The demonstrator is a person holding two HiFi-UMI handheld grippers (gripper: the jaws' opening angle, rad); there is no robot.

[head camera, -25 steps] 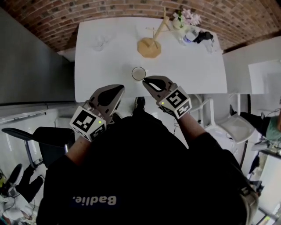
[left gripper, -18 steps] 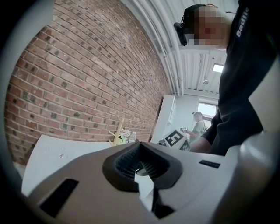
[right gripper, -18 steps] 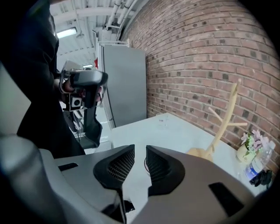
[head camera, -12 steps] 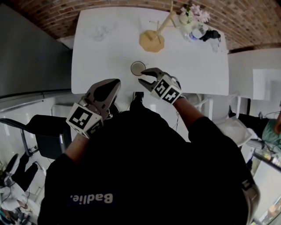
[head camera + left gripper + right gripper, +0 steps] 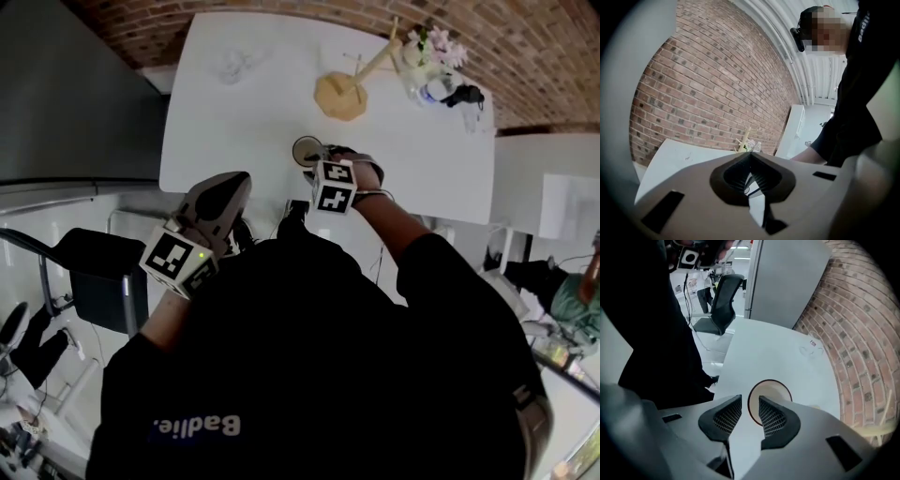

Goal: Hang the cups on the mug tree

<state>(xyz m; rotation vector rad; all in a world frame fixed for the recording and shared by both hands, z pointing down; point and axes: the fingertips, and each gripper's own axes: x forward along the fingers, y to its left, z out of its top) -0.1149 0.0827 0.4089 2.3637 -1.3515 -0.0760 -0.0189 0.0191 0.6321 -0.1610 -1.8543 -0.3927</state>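
Nearest the person, at 8 o'clock from the desk's [image 5: 244, 122] front edge, the left claw [image 5: 750, 158] hangs off the desk with its jaws pressed together and nothing between them. It seems parked there so that it does not crowd the other hand's work.

Just ahead, over the front edge of the desk, the right claw [image 5: 749, 403] points down at the cup [image 5: 771, 389], jaws apart. The cup stands upright and open-mouthed near that edge, and the near part of its dark rim shows in the gap between the jaws. One jaw covers the rim's right side. Whether a jaw already touches the wall I cannot tell, but nothing is clamped yet. The tilt looks chosen to bring one jaw inside and one outside the wall, a hold that would leave the handle free for a peg.

Farther in, at 1 o'clock from the cup and well apart from it, the wooden mug tree [image 5: 349, 92] stands on its flat base, with no cup on the pegs that show. At 11 o'clock a faint glass [image 5: 234, 64] sits near the far edge. At 2 o'clock, by the far corner, are the flowers [image 5: 433, 45], close beside the tree, so a carried cup would need care there. Past the desk is the brick wall [image 5: 281, 7].
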